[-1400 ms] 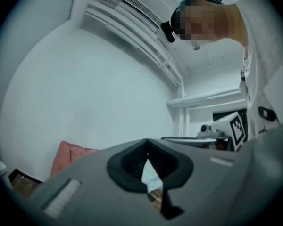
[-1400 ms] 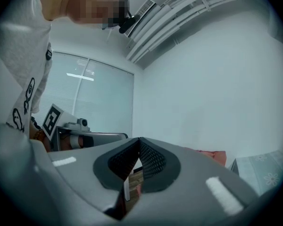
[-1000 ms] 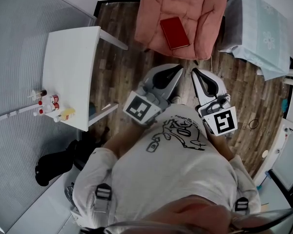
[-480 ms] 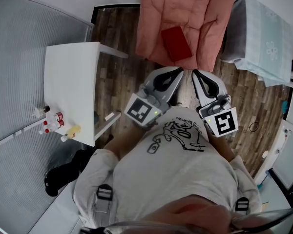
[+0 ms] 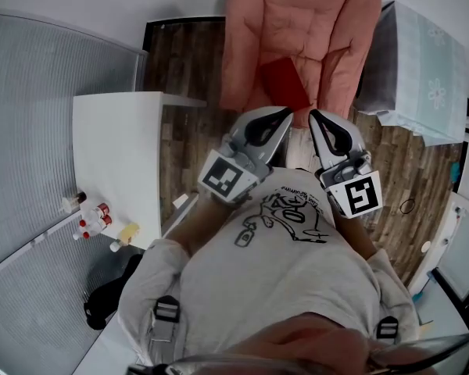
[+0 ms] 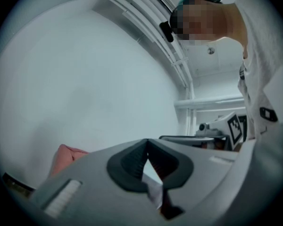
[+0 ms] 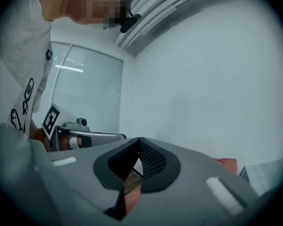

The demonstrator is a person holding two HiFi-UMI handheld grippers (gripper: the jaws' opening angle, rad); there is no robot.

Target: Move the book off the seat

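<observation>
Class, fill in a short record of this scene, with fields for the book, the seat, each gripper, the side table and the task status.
book: red book, lying flat on the seat cushion
seat: pink padded chair
left: left gripper, jaws shut, nothing in them
right: right gripper, jaws shut, nothing in them, beside the left one
side table: white table to the person's left, small bottles at its near end
task status: book not yet touched or moved

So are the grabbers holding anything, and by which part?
Nothing. The left gripper and right gripper are shut and empty; the red book lies on the pink seat.
</observation>
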